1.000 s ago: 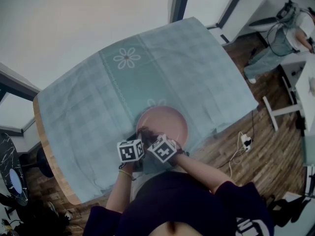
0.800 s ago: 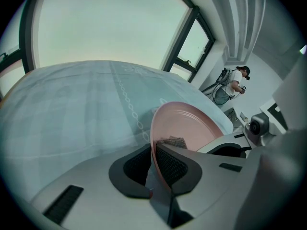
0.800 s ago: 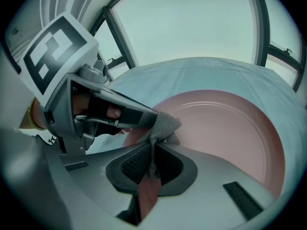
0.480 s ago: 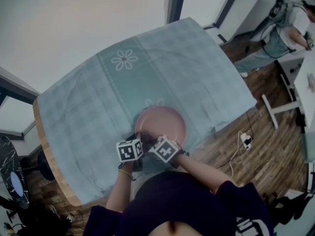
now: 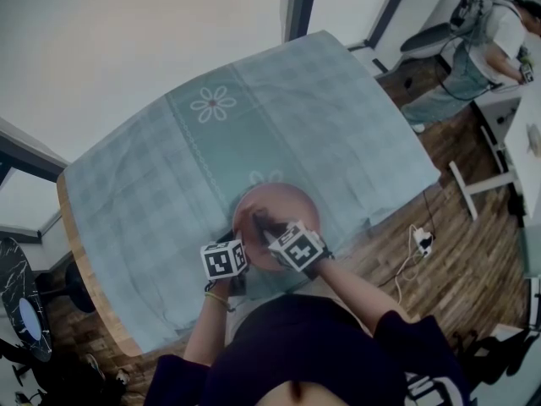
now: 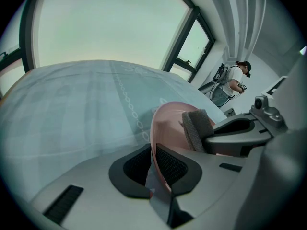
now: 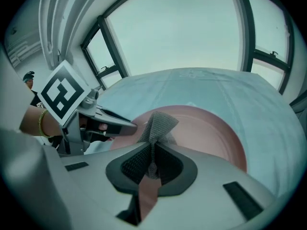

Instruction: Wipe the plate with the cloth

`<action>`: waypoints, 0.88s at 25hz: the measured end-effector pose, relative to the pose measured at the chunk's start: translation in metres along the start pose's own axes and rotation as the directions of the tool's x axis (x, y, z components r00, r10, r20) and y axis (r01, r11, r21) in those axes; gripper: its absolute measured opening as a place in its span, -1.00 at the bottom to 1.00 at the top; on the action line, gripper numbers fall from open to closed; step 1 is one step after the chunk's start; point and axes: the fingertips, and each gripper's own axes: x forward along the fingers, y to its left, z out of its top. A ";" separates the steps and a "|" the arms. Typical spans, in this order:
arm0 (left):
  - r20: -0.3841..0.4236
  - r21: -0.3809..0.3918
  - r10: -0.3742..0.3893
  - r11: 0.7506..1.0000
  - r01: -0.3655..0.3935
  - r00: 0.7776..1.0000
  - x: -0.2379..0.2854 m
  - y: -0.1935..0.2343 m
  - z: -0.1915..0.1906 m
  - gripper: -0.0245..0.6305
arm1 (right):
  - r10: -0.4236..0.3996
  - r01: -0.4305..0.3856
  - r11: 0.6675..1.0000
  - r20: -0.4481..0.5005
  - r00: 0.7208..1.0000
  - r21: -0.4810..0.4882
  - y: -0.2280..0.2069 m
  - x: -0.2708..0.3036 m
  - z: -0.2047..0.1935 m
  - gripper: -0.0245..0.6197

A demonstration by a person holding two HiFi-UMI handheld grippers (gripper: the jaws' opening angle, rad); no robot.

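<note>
Currently, head view: desk (image 5: 81, 271) covered by a pale teal checked tablecloth (image 5: 161, 176) with a flower motif (image 5: 213, 103) toward the far edge. Bare wood shows only along the desk's left edge.

Plate (image 5: 287, 203): pink, round, on the tablecloth close to the desk's near edge, roughly midway along it.

Left tool (image 6: 152, 161): jaws pressed together on the plate's rim, one pad on each face of it. The left gripper view shows the rim running straight between the pads. From above, the grip is at the plate's near-left rim.

Right tool (image 7: 152, 163): jaws pinching the cloth (image 7: 158, 123), a grey, coarse-weave piece. A folded bunch stands out beyond the jaw tips. From the right gripper view the bunch sits over the near-left part of the plate's inner surface, just beside the left tool's tip. Whether the cloth touches the plate: cannot tell from any view.

Both tools lie close together at the near-left side of the plate, marker cubes almost side by side.

Surroundings: wooden floor (image 5: 461, 265) beyond the desk's right corner, a white power strip with cable (image 5: 420, 242) lying on it. A person (image 5: 490, 32) stands well apart at the upper right.
</note>
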 end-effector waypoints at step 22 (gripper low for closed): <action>-0.007 -0.006 -0.009 1.000 0.009 1.000 0.001 0.001 -0.001 -0.78 | -0.246 0.241 0.968 -0.101 0.964 -0.064 -0.100 0.008 0.002 -0.82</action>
